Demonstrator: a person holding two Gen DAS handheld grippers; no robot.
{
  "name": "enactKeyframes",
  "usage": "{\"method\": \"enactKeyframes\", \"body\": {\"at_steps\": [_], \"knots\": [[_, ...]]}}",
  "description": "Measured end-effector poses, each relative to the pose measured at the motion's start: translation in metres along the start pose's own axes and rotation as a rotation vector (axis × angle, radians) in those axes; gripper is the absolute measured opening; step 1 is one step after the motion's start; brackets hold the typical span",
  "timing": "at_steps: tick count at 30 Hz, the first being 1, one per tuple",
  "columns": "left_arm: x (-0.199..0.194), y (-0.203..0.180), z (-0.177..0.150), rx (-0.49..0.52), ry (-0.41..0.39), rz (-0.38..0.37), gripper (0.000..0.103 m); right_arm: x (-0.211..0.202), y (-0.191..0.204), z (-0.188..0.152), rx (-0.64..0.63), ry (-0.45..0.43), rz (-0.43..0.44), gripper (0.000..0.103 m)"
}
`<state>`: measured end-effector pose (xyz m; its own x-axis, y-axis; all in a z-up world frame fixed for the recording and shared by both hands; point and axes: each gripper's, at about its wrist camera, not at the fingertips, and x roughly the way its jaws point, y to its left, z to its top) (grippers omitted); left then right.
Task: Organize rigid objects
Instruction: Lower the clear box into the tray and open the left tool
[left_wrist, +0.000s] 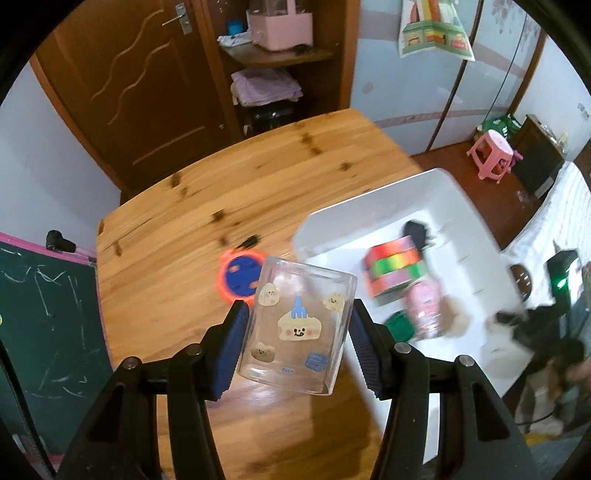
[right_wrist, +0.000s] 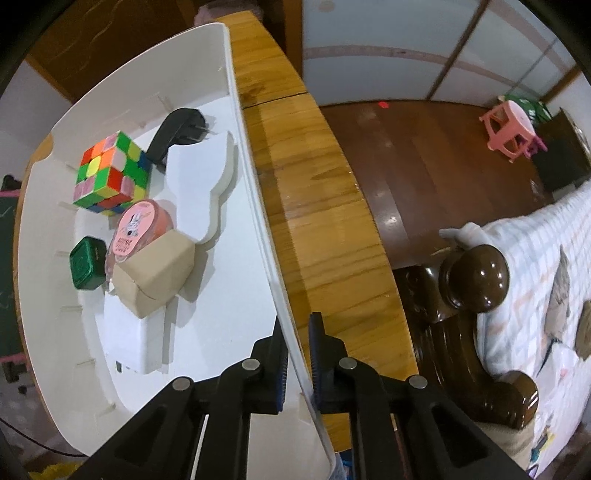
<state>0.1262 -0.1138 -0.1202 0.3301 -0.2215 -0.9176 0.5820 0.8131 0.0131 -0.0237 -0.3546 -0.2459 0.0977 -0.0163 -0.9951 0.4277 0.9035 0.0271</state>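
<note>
My left gripper (left_wrist: 295, 321) is shut on a clear glass cup (left_wrist: 297, 328) with cartoon stickers and holds it above the wooden table (left_wrist: 207, 199). A white bin (left_wrist: 373, 206) stands to its right, holding a colour cube (left_wrist: 395, 266), a pink tub (left_wrist: 424, 306), a green box (left_wrist: 400, 325) and a black plug (left_wrist: 415, 232). My right gripper (right_wrist: 299, 347) is shut on the bin's near wall (right_wrist: 258, 206). In the right wrist view the bin holds the cube (right_wrist: 110, 173), pink tub (right_wrist: 138, 229), green box (right_wrist: 86, 267), a tan box (right_wrist: 155, 273), the black plug (right_wrist: 177, 133) and white pieces (right_wrist: 207, 181).
An orange-rimmed blue disc (left_wrist: 238, 278) and a small black item (left_wrist: 249, 242) lie on the table left of the bin. A chalkboard (left_wrist: 44, 332) stands at the left, a wardrobe (left_wrist: 147, 85) behind. A dark wooden bedpost (right_wrist: 476, 273) and bed lie right of the table.
</note>
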Motion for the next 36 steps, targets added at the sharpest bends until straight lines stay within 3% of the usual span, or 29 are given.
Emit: {"method": "enactKeyframes", "body": {"at_steps": [6, 14, 21, 36], "knots": [[0.004, -0.055, 0.016, -0.033, 0.010, -0.014, 0.059, 0.002, -0.001, 0.002, -0.069, 0.005, 0.040, 0.008], [0.056, -0.107, 0.022, -0.045, 0.076, -0.011, 0.059, 0.002, 0.000, 0.003, -0.120, 0.009, 0.071, 0.008], [0.097, -0.126, 0.024, -0.073, 0.121, 0.020, 0.059, 0.002, 0.002, 0.001, -0.172, 0.005, 0.072, 0.008], [0.128, -0.152, 0.026, -0.036, 0.133, 0.087, 0.059, 0.002, 0.002, 0.001, -0.202, 0.001, 0.076, 0.008]]}}
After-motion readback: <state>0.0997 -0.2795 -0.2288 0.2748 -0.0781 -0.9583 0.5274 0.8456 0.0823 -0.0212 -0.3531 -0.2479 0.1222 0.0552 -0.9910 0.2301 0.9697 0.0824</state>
